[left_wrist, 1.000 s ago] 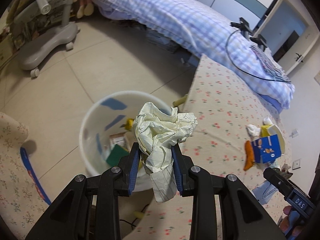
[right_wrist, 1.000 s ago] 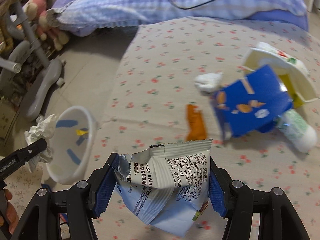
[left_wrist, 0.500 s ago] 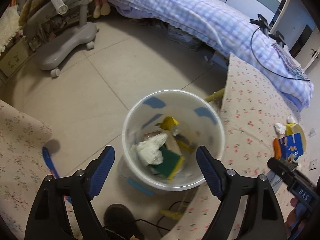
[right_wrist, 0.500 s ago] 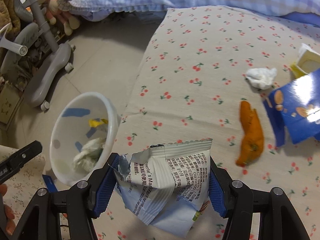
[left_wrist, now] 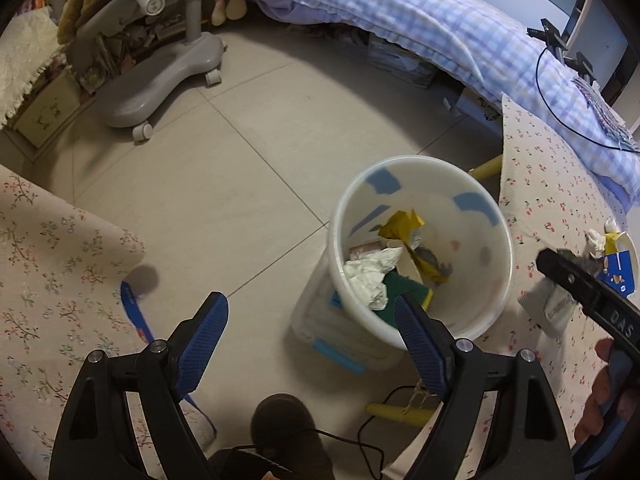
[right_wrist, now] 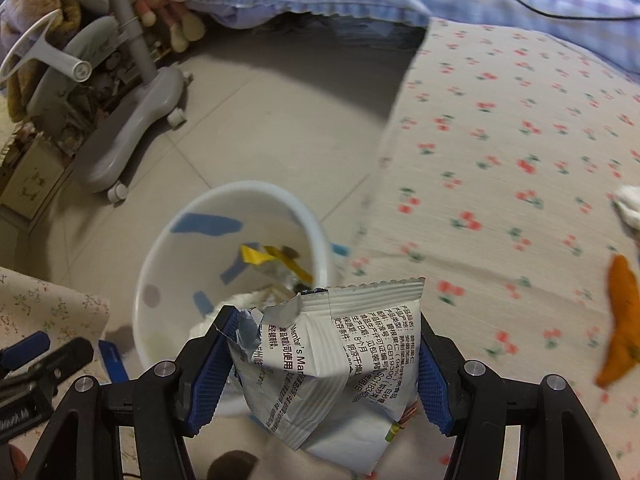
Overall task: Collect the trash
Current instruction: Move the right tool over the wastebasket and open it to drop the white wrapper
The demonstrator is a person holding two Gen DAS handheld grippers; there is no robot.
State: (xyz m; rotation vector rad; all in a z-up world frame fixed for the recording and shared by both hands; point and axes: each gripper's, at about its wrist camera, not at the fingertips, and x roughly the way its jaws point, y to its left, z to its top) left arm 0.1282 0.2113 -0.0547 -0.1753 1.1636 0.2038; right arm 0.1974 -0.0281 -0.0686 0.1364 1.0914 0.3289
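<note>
A white bin [left_wrist: 505,248] stands on the tiled floor by the cherry-print table [left_wrist: 560,184]. Inside it lie a crumpled cream paper [left_wrist: 368,276], a green sponge and yellow scraps. My left gripper [left_wrist: 310,308] is open and empty, above the floor just left of the bin. My right gripper [right_wrist: 324,340] is shut on a torn white and blue snack packet [right_wrist: 340,364], held over the table edge beside the bin [right_wrist: 156,264]. In the left wrist view that packet [left_wrist: 550,308] shows at the right. An orange scrap [right_wrist: 620,320] and a white tissue [right_wrist: 630,204] lie on the table.
A grey chair base on castors [left_wrist: 160,80] stands at the back left. A bed with a blue checked blanket [left_wrist: 440,20] and a black cable runs behind. Floral cloth [left_wrist: 48,264] is at the left. A dark shoe [left_wrist: 284,424] is below. A blue box [left_wrist: 620,276] sits on the table.
My left gripper opened and the crumpled paper dropped into the bin; the gripper then shifted left of it. My right gripper carried the packet left toward the bin.
</note>
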